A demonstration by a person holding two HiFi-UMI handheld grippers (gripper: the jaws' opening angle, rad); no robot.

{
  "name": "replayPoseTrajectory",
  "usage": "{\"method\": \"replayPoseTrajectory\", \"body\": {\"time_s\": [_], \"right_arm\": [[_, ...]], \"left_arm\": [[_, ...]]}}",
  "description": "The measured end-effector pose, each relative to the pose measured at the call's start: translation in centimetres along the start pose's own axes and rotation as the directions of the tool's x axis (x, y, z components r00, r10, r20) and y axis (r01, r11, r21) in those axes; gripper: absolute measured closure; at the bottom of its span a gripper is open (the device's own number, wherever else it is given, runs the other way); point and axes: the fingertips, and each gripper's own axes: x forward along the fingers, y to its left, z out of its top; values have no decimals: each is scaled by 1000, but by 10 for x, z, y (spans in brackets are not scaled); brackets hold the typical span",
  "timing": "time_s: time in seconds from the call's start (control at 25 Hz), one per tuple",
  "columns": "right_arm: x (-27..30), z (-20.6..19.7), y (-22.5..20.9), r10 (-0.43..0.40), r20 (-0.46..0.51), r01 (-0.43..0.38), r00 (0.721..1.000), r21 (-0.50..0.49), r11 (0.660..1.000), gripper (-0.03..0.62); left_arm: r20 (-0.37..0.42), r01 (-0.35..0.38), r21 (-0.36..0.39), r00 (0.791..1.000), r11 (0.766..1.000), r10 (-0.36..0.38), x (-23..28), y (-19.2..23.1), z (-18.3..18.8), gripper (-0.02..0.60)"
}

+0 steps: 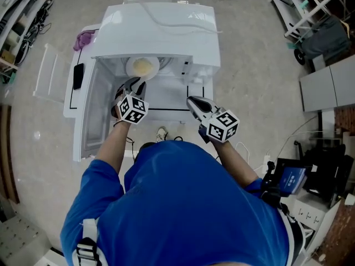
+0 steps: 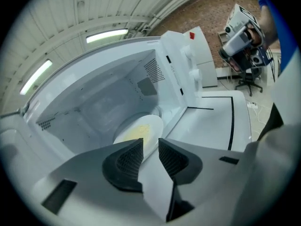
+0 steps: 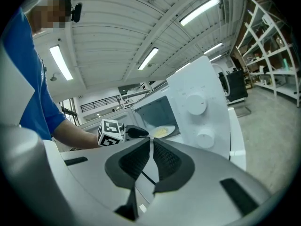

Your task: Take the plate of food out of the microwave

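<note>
The table (image 1: 70, 96) carries the microwave (image 1: 161, 32), whose door (image 1: 91, 112) hangs open to the left and leaves the cavity clear from the front. The person leans over it with both arms out.

The right gripper (image 1: 192, 100) hangs in front of the control panel, clear of the opening. Its jaws are all but together with nothing between them, and it plays no part at present.

The left gripper (image 1: 138, 84) reaches into the mouth of the cavity. Its jaws stand at a narrow gap, and its own view shows the near rim of the plate (image 2: 141, 128) running into that gap, so it looks pinched on the rim, though how firm the bite is I cannot say.

The plate sits inside the microwave, low on the cavity floor toward the middle, with yellow food (image 1: 143, 66) spread across it.

As I judge it, the step in hand is the grasp at the rim, and the withdrawal is not yet done. The next move calls for a level pull straight back through the opening, low enough to clear the roof and clear of the door on the left. A one-sided hold on a loaded plate may tip, so the right gripper could come in to steady the far edge once the plate is out.
</note>
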Motion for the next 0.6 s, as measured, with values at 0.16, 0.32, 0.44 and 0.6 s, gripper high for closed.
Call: {"method": "replayPoseTrajectory", "body": {"time_s": [0.16, 0.32, 0.44, 0.6], "right_arm": [[3, 0, 6, 14, -7, -15, 1000, -5, 1000, 568], [7, 0, 10, 28, -12, -28, 1000, -6, 1000, 567], [8, -2, 13, 36, -18, -36, 999, -5, 999, 567], [8, -4, 15, 34, -23, -34, 999, -3, 999, 568]], "left_arm": [[4, -29, -146, 1000, 989, 30, -10, 4, -11, 453], [35, -36, -334, 998, 942, 51, -15, 8, -14, 436], [43, -21, -515, 998, 857, 51, -17, 10, -16, 425], [56, -12, -698, 996, 716, 72, -19, 17, -21, 408]]}}
